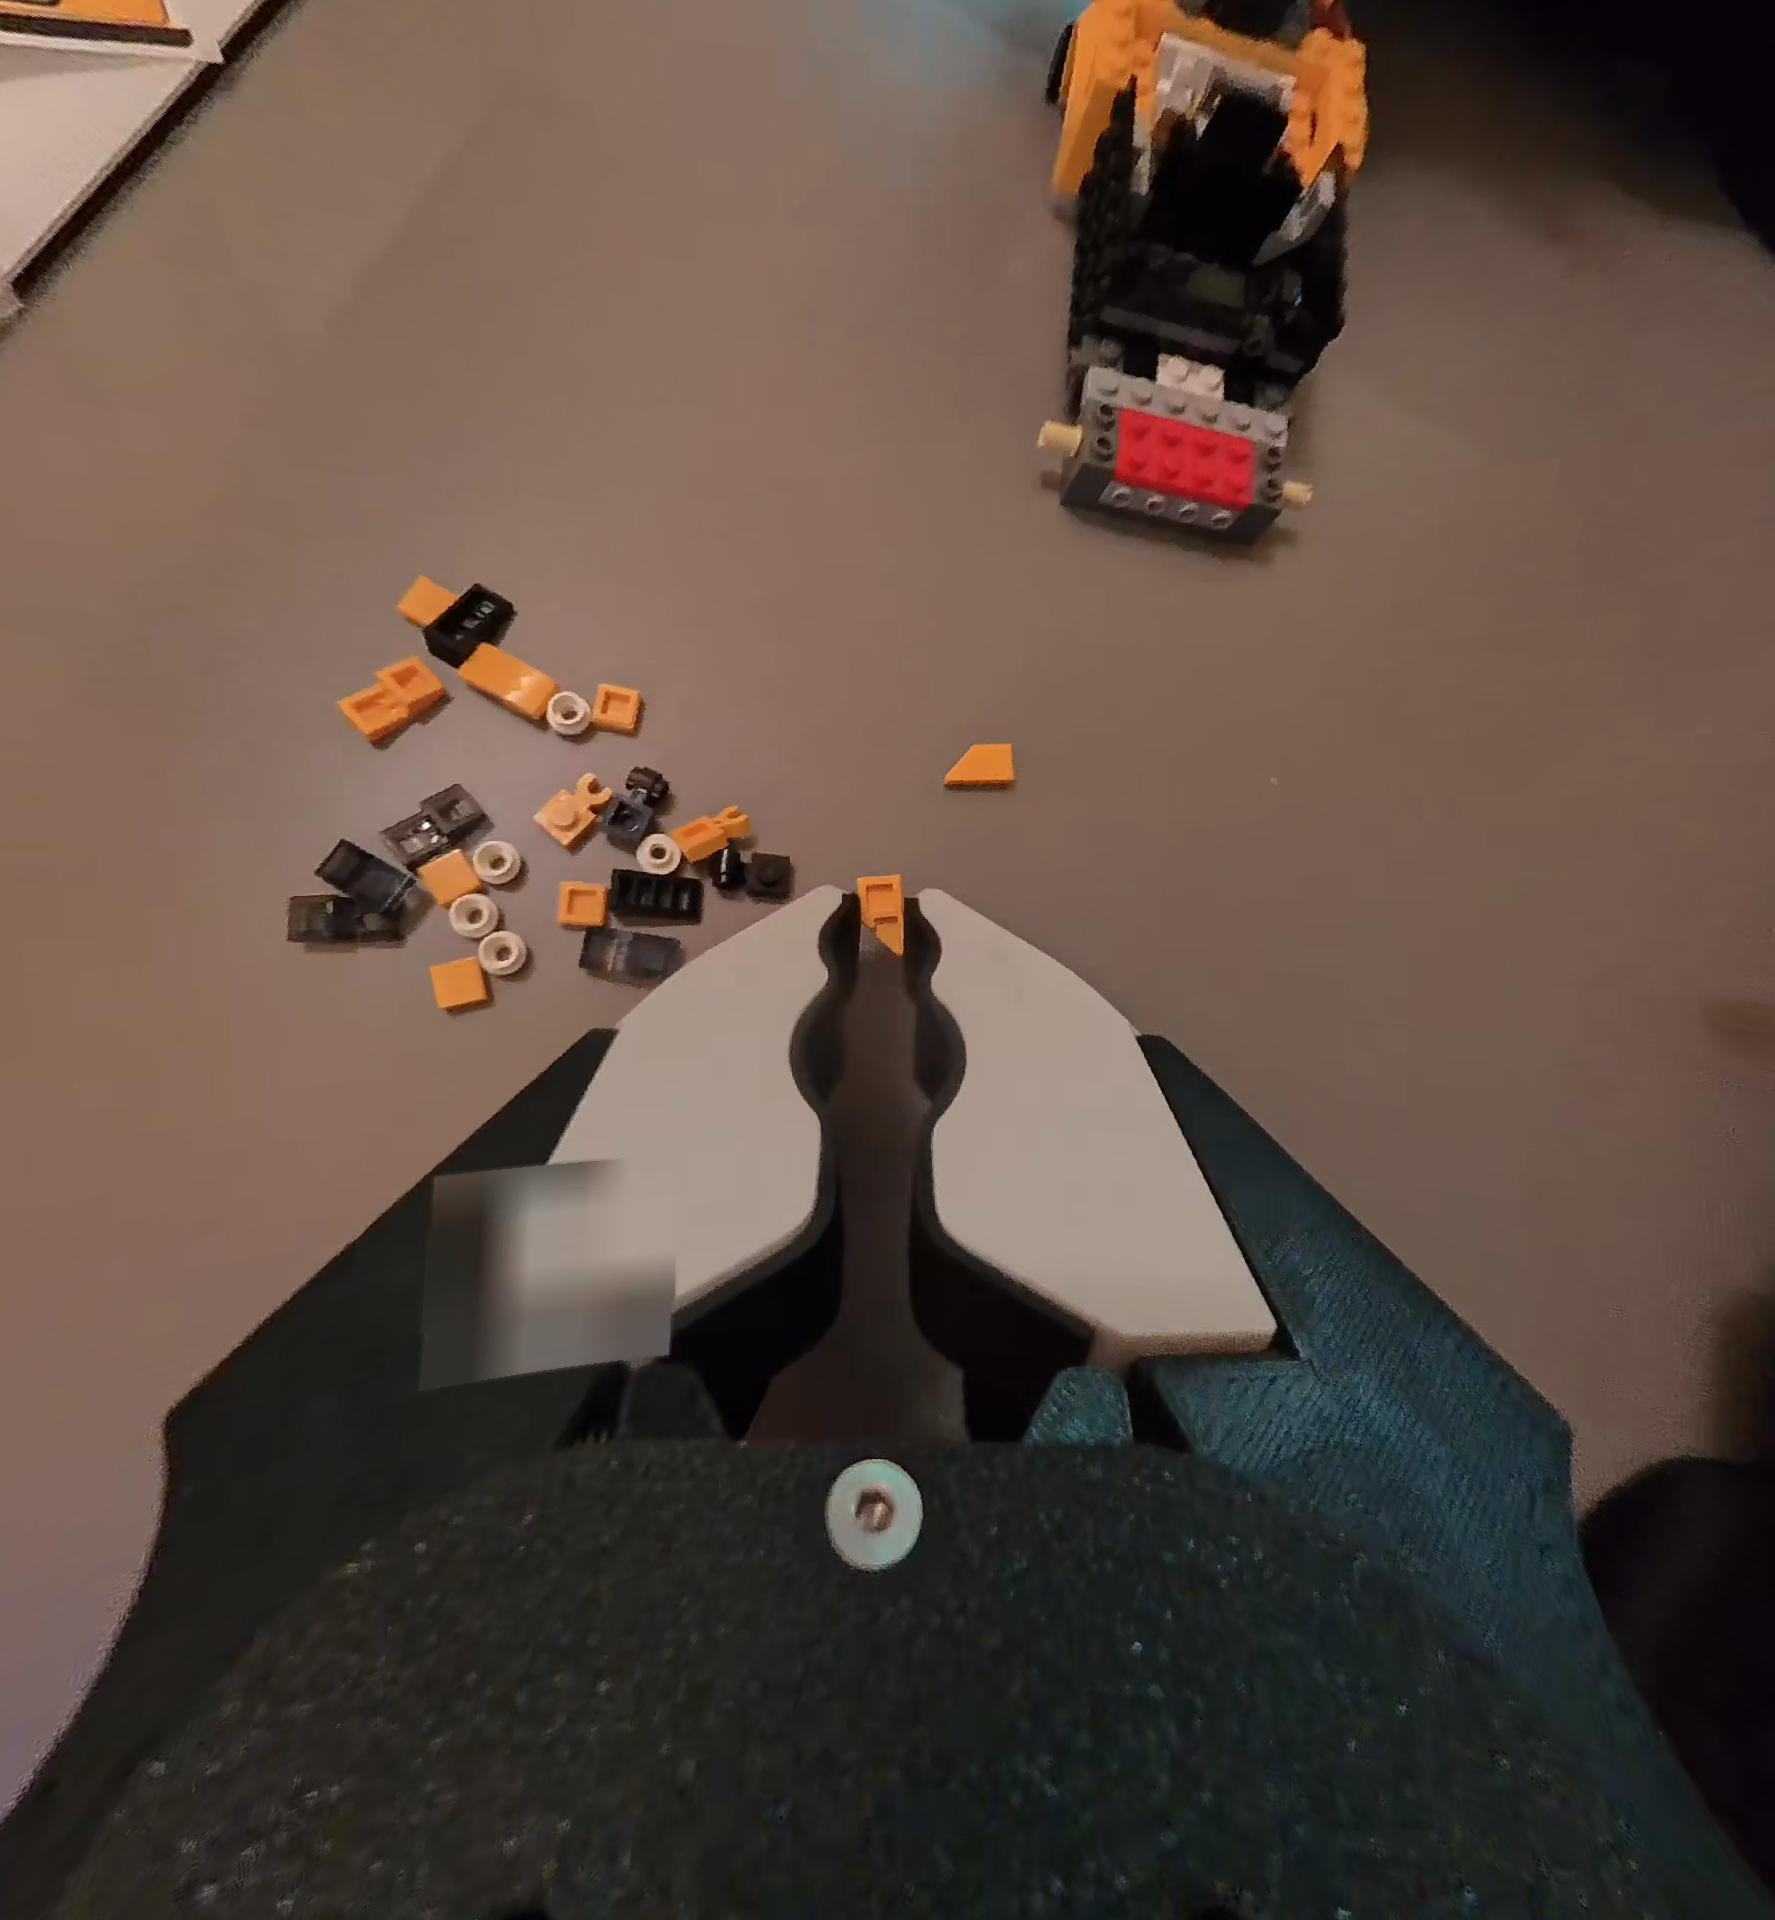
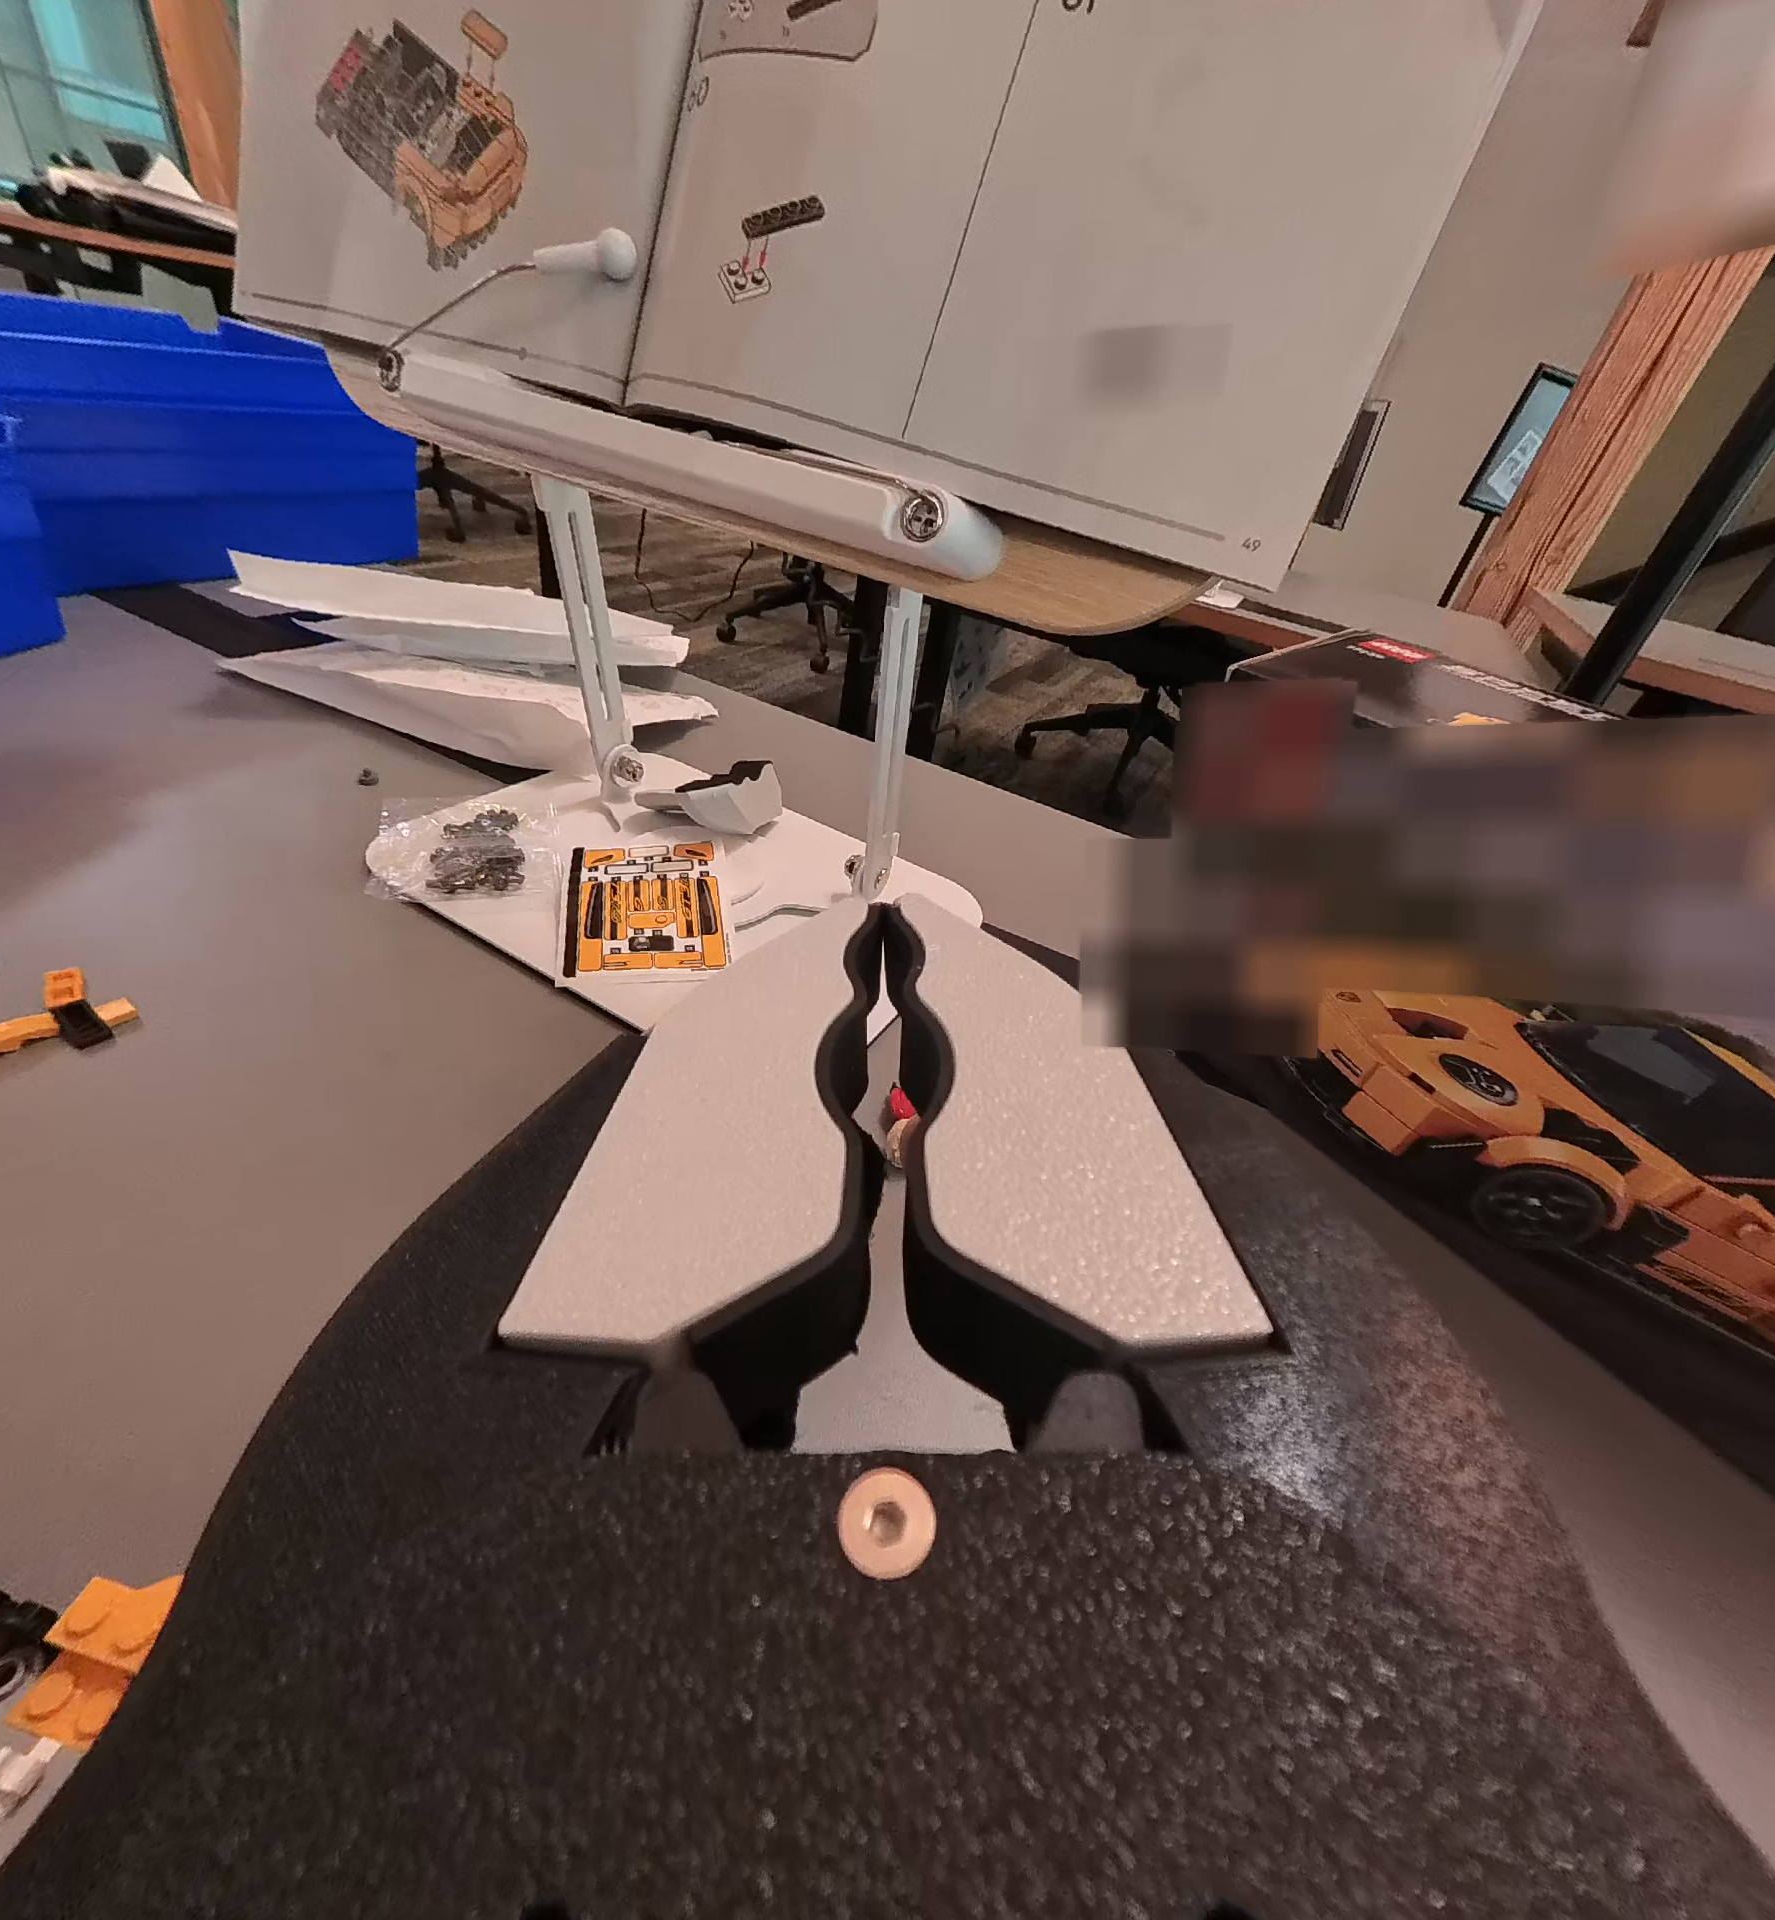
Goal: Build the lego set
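My left gripper (image 1: 880, 902) is shut on a small orange wedge piece (image 1: 880, 914) and holds it at the fingertips above the grey table (image 1: 758, 364). A pile of loose orange, black and white pieces (image 1: 509, 810) lies to its left. A single orange wedge tile (image 1: 982, 767) lies just ahead. The partly built orange and black car (image 1: 1200, 260), with a red plate at its near end, stands at the far right. My right gripper (image 2: 883, 920) is shut, fingertips touching. A small red and tan bit (image 2: 898, 1112) shows in the gap behind them; I cannot tell if it is held.
An open instruction booklet (image 2: 862, 208) rests on a white stand ahead of the right gripper. Under it lie a sticker sheet (image 2: 644, 914) and a bag of black parts (image 2: 462, 847). The set's box (image 2: 1589, 1174) is at the right, blue bins (image 2: 135, 436) at the far left. The gap from one gripper's tips to the other's is roughly 30 cm.
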Demonstrator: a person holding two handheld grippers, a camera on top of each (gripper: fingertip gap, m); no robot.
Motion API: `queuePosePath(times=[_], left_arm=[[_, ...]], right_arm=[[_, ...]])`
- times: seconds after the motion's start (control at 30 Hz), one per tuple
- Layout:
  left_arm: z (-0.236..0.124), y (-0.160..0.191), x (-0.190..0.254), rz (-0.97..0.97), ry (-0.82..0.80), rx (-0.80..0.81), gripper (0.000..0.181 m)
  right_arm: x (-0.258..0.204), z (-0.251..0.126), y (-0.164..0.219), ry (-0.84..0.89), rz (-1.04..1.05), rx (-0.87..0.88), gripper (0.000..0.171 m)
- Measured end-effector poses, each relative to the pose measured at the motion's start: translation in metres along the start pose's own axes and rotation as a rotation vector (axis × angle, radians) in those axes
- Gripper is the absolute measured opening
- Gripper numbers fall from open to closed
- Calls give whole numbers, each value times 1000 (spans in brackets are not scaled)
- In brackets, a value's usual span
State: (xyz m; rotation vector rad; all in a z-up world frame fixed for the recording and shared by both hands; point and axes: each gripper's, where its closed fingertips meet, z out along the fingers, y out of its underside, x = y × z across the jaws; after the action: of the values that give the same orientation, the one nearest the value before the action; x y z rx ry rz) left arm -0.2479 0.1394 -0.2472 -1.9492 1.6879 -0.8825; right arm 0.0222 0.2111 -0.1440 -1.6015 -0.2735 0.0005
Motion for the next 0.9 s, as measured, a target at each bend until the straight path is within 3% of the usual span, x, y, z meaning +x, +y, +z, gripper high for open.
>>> queuePosePath(times=[0.6, 0.9], left_arm=[[7, 0, 16, -113, 168, 32, 7], [8, 1, 10, -125, 139, 33, 8]], right_arm=[[-13, 1, 0, -63, -11, -5, 0], [-23, 1, 1, -107, -24, -12, 0]])
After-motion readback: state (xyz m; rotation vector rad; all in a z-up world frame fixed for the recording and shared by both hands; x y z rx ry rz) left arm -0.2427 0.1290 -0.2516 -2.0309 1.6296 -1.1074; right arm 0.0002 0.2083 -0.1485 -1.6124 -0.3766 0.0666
